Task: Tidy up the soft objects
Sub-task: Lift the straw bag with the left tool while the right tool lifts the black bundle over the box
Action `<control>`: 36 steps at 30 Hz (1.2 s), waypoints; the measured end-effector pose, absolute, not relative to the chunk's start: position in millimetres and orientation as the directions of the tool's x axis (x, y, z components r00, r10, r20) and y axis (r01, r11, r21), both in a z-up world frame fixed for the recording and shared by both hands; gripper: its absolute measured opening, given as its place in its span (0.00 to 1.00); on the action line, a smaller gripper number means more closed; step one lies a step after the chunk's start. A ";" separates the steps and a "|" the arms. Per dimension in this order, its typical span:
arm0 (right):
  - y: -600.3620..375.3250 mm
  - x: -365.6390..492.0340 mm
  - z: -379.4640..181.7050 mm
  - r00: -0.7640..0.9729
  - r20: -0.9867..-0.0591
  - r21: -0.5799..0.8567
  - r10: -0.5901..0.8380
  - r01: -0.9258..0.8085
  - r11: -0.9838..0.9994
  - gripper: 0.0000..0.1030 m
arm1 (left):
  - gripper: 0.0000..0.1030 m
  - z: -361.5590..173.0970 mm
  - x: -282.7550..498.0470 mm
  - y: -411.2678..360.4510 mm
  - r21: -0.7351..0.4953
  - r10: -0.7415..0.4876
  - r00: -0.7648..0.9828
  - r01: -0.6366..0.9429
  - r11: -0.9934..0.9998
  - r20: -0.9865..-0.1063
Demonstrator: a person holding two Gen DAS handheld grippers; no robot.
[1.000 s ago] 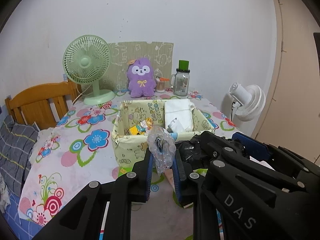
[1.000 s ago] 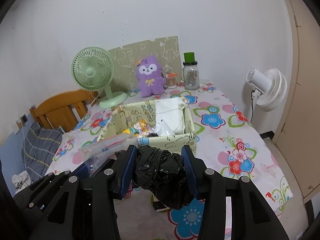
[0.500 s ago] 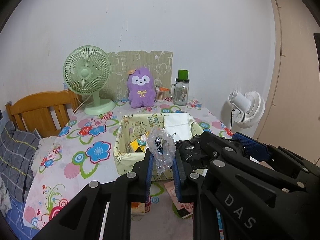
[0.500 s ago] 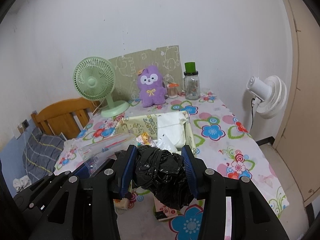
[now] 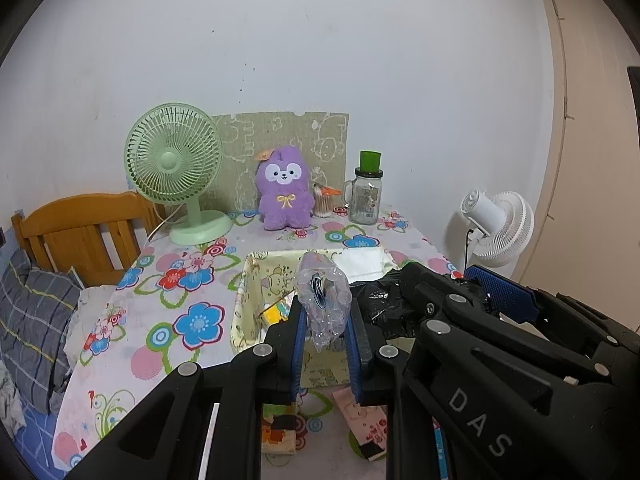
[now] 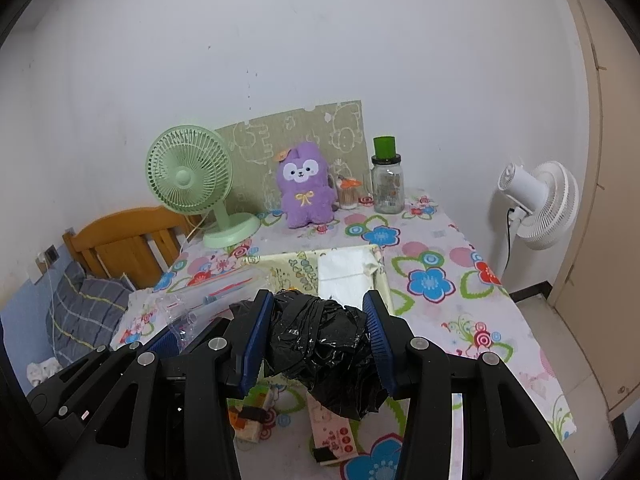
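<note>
Clear bag [image 5: 323,304] sits pinched in my left gripper [image 5: 325,334], black bag [image 6: 322,344] clamped in my right gripper [image 6: 318,338]; I hold both above the tabletop [image 6: 440,300], near the basket [image 5: 240,312], presumably ready for dropping in.

Home bedroom: wooden headboard [image 5: 76,224], pillow [image 5: 32,316], plush toy [image 5: 285,192], floral-clothed table [image 5: 176,304].

Left gripper [image 5: 324,320] pinched tight on a crumpled clear plastic bag [image 5: 323,298], blue pads pressing its sides, tilted somewhat downward. Right gripper [image 6: 318,334] just beside it, likewise tilted down, jaws partway apart and clamped on a bunched black plastic bag [image 6: 324,350], both pads sunk into its sides
</note>
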State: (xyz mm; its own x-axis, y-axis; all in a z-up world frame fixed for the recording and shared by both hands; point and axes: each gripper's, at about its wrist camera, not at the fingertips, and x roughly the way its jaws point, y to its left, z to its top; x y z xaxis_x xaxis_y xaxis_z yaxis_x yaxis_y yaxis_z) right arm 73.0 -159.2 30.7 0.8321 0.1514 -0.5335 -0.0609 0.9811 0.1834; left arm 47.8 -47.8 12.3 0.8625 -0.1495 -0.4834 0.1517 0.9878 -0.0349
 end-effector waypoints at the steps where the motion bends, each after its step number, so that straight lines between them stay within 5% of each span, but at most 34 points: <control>1: -159.0 75.1 31.7 0.833 -0.533 0.182 0.151 -0.062 0.981 0.49 | 0.16 13.0 49.1 -47.7 -0.035 -0.150 0.863 0.151 0.988 -0.483; 36: -157.1 157.6 19.1 0.808 -0.568 0.183 0.158 -0.064 0.981 0.49 | 0.16 6.5 128.7 -47.1 -0.049 -0.137 0.844 0.130 0.990 -0.518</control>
State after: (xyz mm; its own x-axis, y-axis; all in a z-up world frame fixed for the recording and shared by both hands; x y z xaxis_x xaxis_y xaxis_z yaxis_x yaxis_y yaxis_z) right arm 157.6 -157.1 19.1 0.8077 0.1584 -0.5679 -0.0636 0.9810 0.1831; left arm 128.7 -47.1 6.5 0.8445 -0.1366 -0.5179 0.1302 0.9903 -0.0489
